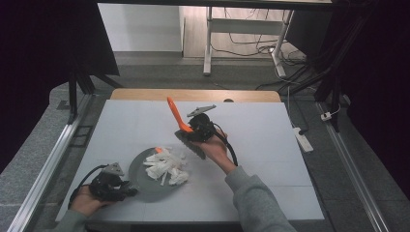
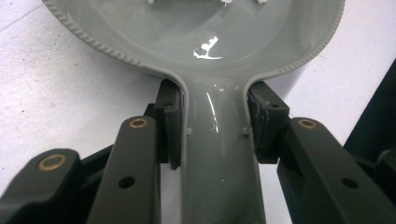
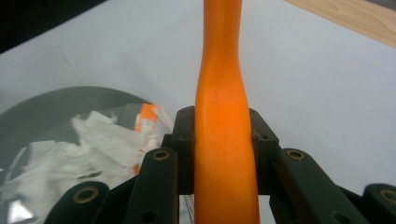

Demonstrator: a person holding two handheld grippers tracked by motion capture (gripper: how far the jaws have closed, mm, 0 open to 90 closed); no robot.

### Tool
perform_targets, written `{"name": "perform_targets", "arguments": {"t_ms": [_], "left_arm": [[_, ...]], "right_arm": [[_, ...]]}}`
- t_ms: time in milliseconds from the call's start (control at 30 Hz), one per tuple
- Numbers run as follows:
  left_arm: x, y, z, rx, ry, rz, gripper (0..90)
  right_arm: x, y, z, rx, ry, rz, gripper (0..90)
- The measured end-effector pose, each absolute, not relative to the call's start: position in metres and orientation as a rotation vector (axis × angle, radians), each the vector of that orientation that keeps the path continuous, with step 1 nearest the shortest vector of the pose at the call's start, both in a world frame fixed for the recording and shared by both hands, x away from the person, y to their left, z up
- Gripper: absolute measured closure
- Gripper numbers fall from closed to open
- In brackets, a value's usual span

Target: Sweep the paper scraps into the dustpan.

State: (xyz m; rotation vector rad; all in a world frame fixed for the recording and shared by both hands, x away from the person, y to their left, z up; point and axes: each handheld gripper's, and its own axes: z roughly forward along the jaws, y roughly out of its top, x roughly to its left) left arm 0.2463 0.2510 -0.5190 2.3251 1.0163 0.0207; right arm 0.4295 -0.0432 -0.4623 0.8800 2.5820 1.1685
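A grey pan (image 1: pixel 145 186) lies on the white table near its front left, with white paper scraps (image 1: pixel 167 166) and a small orange bit (image 1: pixel 158 150) piled in it. My left gripper (image 1: pixel 126 191) is shut on the pan's handle (image 2: pixel 217 158), which runs between its jaws up to the pan's beaded rim (image 2: pixel 107 51). My right gripper (image 1: pixel 192 129) is held above the table's middle, just beyond the pan. It is shut on an orange spatula (image 1: pixel 176 115) that points up and to the far left. The spatula's handle (image 3: pixel 224 140) is clamped between its jaws, with the scraps (image 3: pixel 93 144) lower left.
The table's wooden far edge (image 1: pixel 193 94) runs behind the white mat. A white power strip (image 1: pixel 302 138) lies on the floor at the right. Metal rails (image 1: pixel 43 179) flank the table, and desk legs (image 1: pixel 208 43) with cables stand at the back.
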Motion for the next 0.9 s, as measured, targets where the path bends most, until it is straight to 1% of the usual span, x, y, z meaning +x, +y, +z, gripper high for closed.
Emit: {"name": "perform_targets", "arguments": {"t_ms": [200, 400, 667, 900], "left_arm": [[0.246, 0.251, -0.519, 2.325, 1.015, 0.023, 61.8], [0.246, 0.251, -0.519, 2.325, 1.013, 0.023, 61.8], [0.246, 0.25, -0.518, 2.326, 1.013, 0.023, 61.8], [0.246, 0.25, -0.519, 2.327, 1.014, 0.024, 61.8]], "right_arm": [[0.443, -0.03, -0.484, 0.924, 2.601, 1.073, 70.1], [0.442, -0.012, -0.495, 0.958, 2.645, 1.087, 70.2], [0.419, 0.016, -0.496, 0.867, 2.726, 1.094, 70.2], [0.396, 0.03, -0.491, 0.795, 2.776, 1.158, 70.2]]}}
